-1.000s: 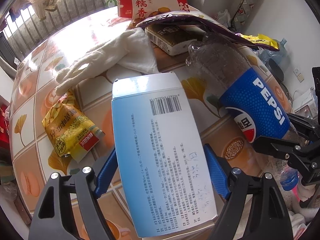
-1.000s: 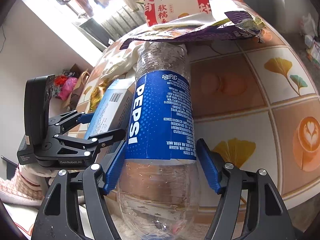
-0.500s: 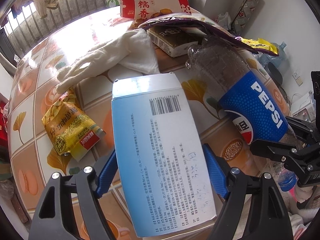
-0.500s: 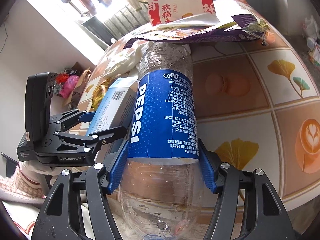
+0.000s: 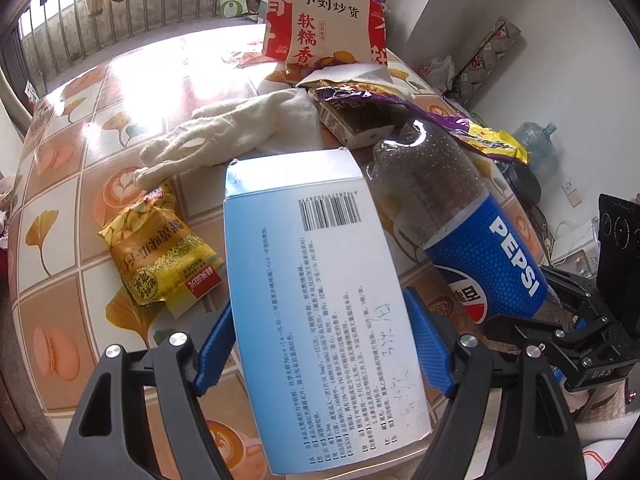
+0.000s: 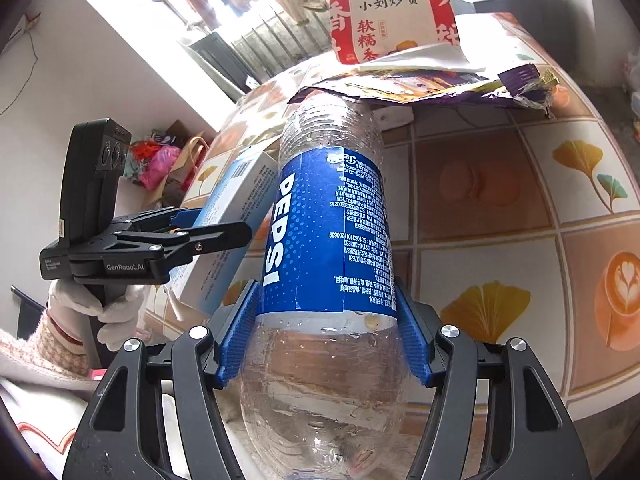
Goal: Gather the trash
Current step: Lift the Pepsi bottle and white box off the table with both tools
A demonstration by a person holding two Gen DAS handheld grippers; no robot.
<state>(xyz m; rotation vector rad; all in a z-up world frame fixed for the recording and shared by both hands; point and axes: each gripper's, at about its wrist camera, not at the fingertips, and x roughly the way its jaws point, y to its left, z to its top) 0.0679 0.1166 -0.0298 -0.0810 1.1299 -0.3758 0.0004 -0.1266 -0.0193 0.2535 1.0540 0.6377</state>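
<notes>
tiled table [image 5: 60, 184], yellow packet [image 5: 160, 256] left-view only, gloved hand [image 6: 100, 312] seemingly right-view only

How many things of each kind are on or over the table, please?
Boxes: 2, the pale blue box and the small box.
Plastic bottles: 1, the bottle.
Snack bags: 3, the yellow bag, the purple bag and the red and white bag.
Gloves: 1, the white glove.
Total: 7
</notes>
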